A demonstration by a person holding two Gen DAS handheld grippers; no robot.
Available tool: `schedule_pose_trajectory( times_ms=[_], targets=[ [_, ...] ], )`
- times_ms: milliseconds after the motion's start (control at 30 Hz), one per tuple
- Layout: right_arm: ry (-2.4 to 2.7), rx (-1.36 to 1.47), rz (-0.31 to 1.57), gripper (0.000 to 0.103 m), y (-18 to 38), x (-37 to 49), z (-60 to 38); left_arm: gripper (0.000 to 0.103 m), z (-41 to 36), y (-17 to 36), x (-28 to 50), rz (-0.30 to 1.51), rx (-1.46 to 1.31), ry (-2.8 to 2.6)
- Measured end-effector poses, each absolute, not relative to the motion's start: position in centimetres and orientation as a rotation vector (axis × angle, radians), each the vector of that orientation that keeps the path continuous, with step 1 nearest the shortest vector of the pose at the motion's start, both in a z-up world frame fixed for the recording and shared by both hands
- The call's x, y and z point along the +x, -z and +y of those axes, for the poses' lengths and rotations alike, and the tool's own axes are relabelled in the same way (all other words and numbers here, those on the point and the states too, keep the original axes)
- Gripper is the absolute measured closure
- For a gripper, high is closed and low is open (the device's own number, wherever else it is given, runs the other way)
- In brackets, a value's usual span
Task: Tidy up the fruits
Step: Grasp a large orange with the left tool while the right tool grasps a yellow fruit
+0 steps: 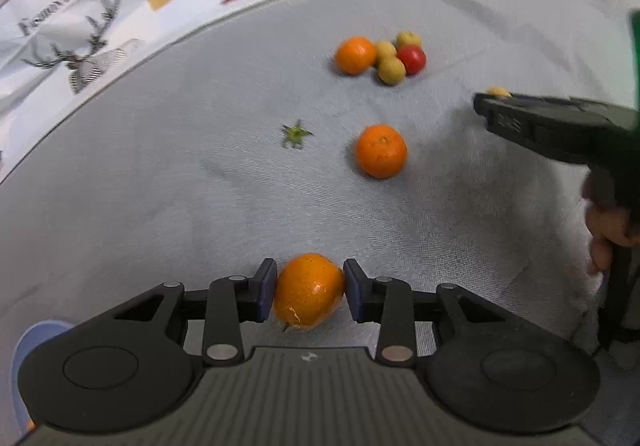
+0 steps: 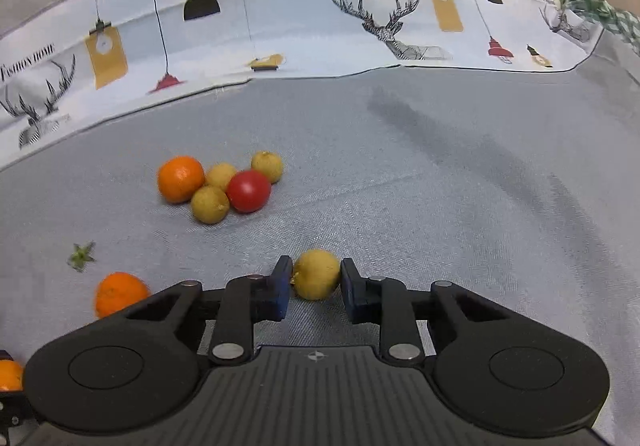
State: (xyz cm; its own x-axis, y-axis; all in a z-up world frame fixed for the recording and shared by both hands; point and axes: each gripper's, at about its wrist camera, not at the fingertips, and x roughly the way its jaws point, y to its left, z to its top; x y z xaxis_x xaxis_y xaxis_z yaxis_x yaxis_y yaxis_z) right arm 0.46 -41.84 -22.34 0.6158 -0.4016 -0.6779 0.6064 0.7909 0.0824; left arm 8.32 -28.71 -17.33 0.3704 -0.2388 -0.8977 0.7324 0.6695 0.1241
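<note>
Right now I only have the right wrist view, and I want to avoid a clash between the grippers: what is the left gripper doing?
Observer: The left gripper is shut on a glossy orange citrus fruit, with both blue pads against its sides.
Operator: Where is my gripper relative to it?
Observer: In the left wrist view, the right gripper is far off to the right and further forward, with its small round yellow fruit at the tip.
Operator: Anything near the left gripper's body?
Observer: A rounded pale blue object shows at its lower left edge. I cannot tell what it is.
</note>
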Motion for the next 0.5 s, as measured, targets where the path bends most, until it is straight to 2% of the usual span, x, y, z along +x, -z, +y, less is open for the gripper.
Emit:
schedule_pose_trajectory(
  times_ms=[233, 500],
  targets=[
    [0.47, 0.324, 0.65, 0.076, 17.4, -3.0, -37.1, 0.063, -24.1, 11.6, 7.3, 0.955, 0.476, 0.61],
    [0.303, 0.324, 0.617, 0.076, 11.9, -6.1, -29.4, 0.063, -15.5, 5.6, 5.0, 0.959, 0.376, 0.514]
  ],
)
